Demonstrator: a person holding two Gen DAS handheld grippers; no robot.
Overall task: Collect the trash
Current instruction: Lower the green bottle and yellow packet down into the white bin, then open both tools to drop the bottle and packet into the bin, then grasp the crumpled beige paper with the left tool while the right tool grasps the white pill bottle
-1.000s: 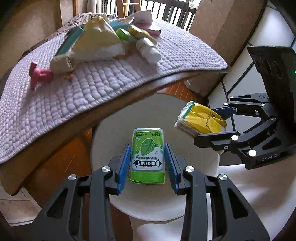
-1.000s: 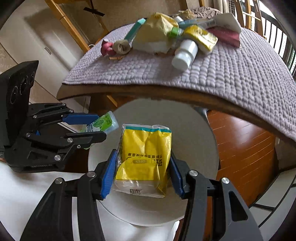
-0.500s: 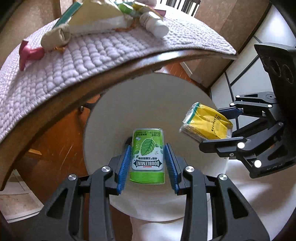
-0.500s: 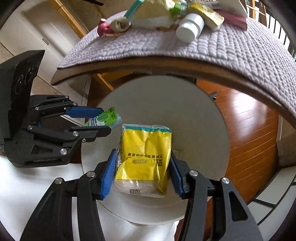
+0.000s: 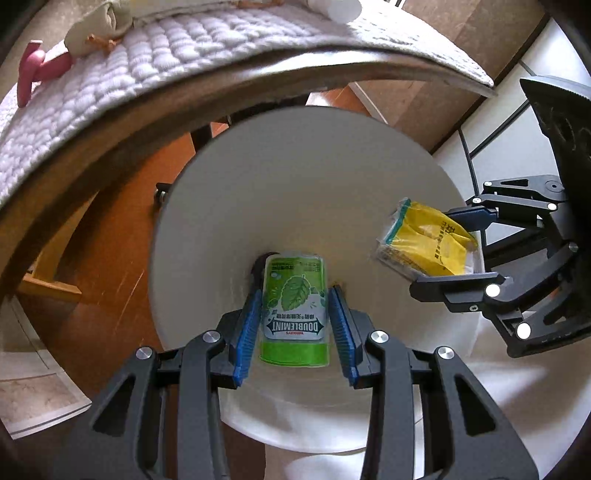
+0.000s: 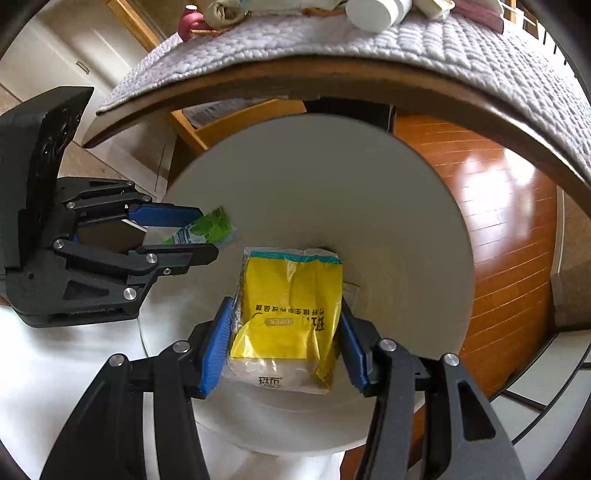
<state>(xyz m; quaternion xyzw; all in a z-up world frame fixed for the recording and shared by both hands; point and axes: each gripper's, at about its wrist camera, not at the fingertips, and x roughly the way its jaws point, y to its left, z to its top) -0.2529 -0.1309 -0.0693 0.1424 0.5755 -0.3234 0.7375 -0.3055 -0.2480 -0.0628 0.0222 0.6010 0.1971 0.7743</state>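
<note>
My left gripper [image 5: 295, 314] is shut on a green Doublemint gum bottle [image 5: 294, 306] and holds it over the mouth of a round white bin [image 5: 295, 177]. My right gripper [image 6: 286, 325] is shut on a yellow tissue pack [image 6: 288, 314] and holds it over the same bin [image 6: 332, 177]. In the left wrist view the right gripper [image 5: 465, 243] and yellow pack [image 5: 424, 240] sit at the right. In the right wrist view the left gripper [image 6: 184, 230] and green bottle [image 6: 207, 229] sit at the left. More trash lies on the table above.
A wooden table edge with a grey quilted mat [image 5: 147, 92] arcs over the bin. On it lie a pink object [image 5: 37, 70], a crumpled beige wrapper [image 5: 103, 18] and a white bottle [image 6: 376, 11]. Wood floor [image 6: 498, 221] lies to the right of the bin.
Both grippers have moved down and away from the table top toward the white bin, each still holding its item. The bin now fills more of both views.
</note>
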